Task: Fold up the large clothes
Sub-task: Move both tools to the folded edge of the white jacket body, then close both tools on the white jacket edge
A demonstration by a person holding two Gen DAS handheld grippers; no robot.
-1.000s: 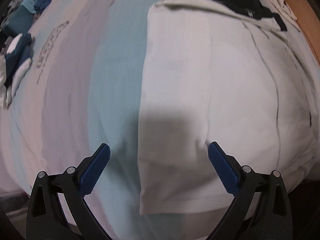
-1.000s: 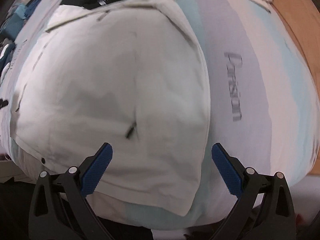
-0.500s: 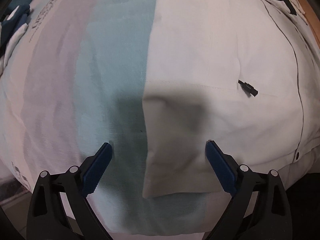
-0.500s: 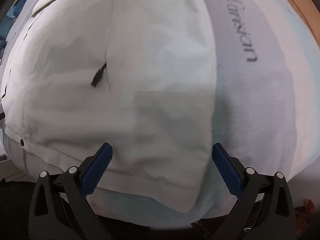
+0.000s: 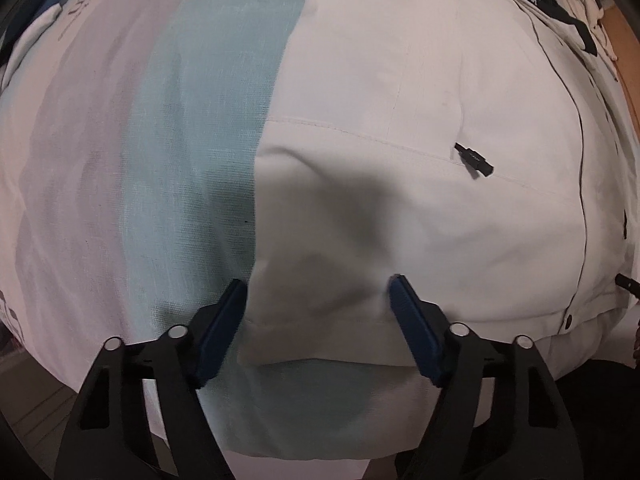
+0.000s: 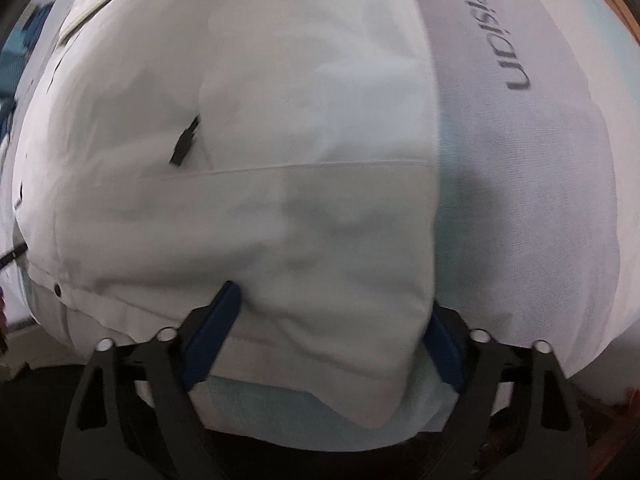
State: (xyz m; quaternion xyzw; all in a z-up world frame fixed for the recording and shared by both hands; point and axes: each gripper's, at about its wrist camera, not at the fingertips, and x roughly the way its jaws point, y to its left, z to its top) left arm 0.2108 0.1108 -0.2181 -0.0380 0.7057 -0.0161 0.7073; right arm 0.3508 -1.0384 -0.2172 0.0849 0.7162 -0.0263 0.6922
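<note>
On the bed (image 5: 192,128) a soft, limp white jacket (image 5: 420,120) lies flat, each half-open claw (left (image 5: 318,304), right (image 6: 334,312)) just closing around a hem corner, the best hold.

This is a bedroom in a home; a bed fills both views, its sheet (image 5: 208,128) running in broad stripes of pale blue, lilac-grey and white, with script lettering (image 6: 516,40) printed across it; a cream jacket (image 5: 420,160) lies spread flat on the bedding; more clothes, dark blue and white (image 5: 36,4), sit heaped at the far left; a strip of warm orange wood (image 5: 624,44) shows past the bed's right side.
</note>
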